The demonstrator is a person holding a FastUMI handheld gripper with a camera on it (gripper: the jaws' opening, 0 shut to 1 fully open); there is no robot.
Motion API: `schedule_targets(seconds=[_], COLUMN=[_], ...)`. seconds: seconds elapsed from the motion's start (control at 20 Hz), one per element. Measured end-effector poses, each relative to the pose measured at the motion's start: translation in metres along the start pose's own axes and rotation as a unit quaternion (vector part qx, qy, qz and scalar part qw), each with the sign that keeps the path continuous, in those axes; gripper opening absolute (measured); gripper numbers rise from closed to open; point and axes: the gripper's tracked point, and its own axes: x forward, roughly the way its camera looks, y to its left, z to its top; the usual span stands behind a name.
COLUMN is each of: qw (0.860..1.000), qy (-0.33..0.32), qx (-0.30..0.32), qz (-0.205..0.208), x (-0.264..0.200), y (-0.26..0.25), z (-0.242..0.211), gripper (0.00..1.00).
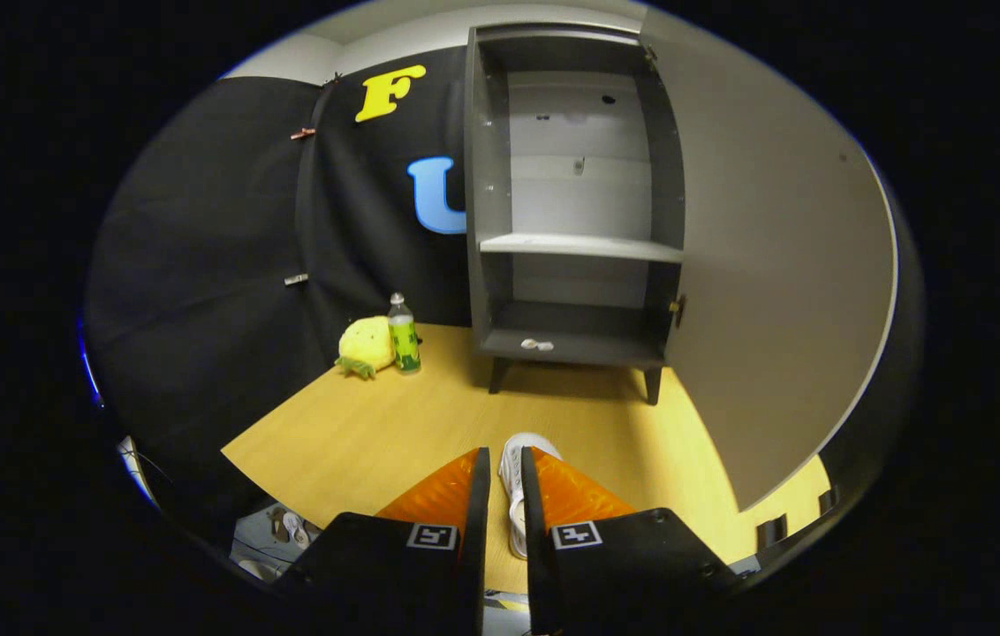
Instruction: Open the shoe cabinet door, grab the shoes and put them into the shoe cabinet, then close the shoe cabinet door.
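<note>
A white shoe hangs between my fingers, its toe poking out just past the tips. My gripper is shut on the shoe above the wooden floor. Beyond the fingers stands the grey shoe cabinet on short legs. Its door is swung wide open to the right. Inside, a middle shelf is bare, and a small white item lies on the bottom shelf.
A yellow plush toy and a green-labelled bottle stand on the floor left of the cabinet, against the black cloth wall. More shoes lie below the floor's near-left edge.
</note>
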Motion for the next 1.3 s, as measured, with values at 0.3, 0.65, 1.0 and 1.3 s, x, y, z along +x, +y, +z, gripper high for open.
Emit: schedule_targets(seconds=[0.3,0.65,1.0,1.3], qw=[0.999,0.994,0.991,0.992], qy=[0.038,0.095,0.120,0.103], qx=[-0.006,0.005,0.017,0.045], qz=[-0.038,-0.058,-0.062,-0.059], x=[0.056,0.096,0.137,0.169], y=[-0.013,-0.022,-0.022,-0.020], z=[-0.077,-0.128,-0.142,-0.136], gripper=[0.27,0.27,0.31,0.31])
